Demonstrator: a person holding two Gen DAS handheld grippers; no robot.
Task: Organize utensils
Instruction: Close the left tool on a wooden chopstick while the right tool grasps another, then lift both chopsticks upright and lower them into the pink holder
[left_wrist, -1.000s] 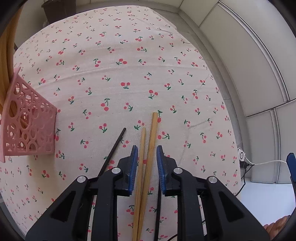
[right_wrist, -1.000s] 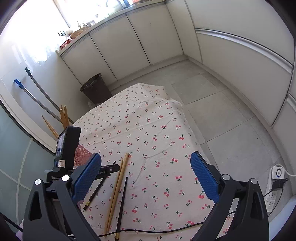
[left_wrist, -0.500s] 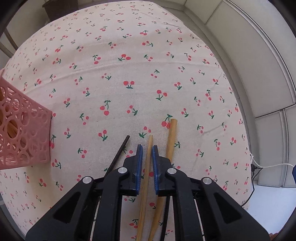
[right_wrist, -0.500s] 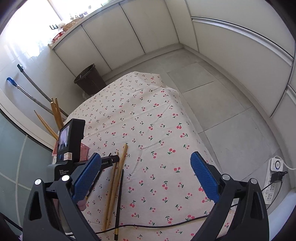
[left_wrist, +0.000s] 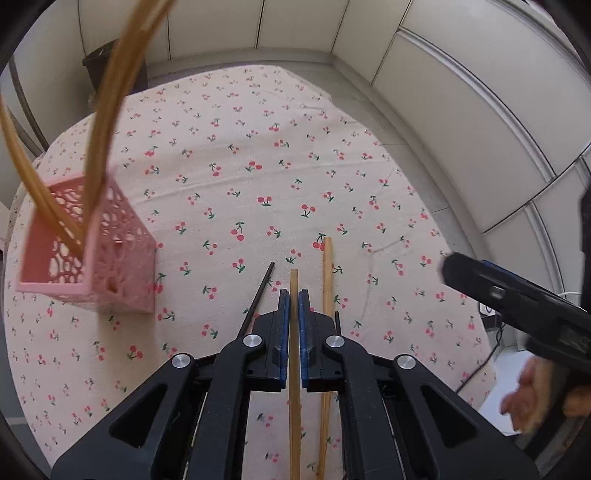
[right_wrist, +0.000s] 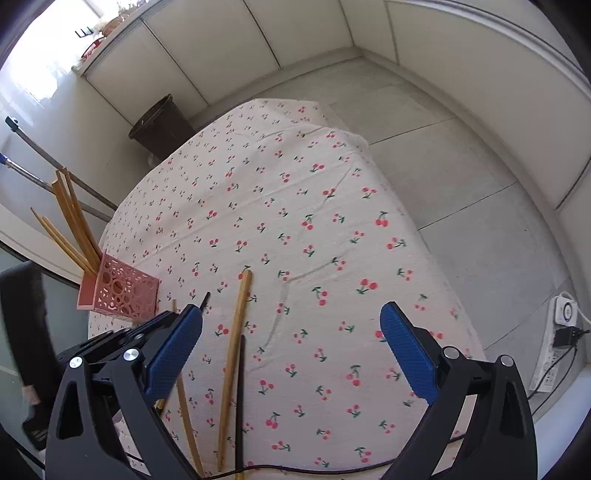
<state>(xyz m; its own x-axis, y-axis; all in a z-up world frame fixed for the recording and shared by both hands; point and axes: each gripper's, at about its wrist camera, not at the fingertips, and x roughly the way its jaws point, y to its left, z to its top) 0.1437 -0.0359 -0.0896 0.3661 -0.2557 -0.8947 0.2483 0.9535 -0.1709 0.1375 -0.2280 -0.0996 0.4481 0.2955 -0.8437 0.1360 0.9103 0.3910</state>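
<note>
My left gripper (left_wrist: 291, 295) has lifted since a second ago, clamped on one bamboo chopstick (left_wrist: 294, 369), now off the cloth. Second bamboo chopstick (left_wrist: 326, 288) lies just right of it on the bench (left_wrist: 258, 166), black chopstick (left_wrist: 256, 295) to the left. Pink holder (left_wrist: 110, 266) sits near the bench's left edge, sticks already inside. Right gripper (right_wrist: 291, 350) hangs wide apart, holding nothing, over bare cloth toward the right edge.

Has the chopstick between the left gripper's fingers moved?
Yes. The chopstick has lifted off the cloth, away from its mate, clamped in the left gripper.
</note>
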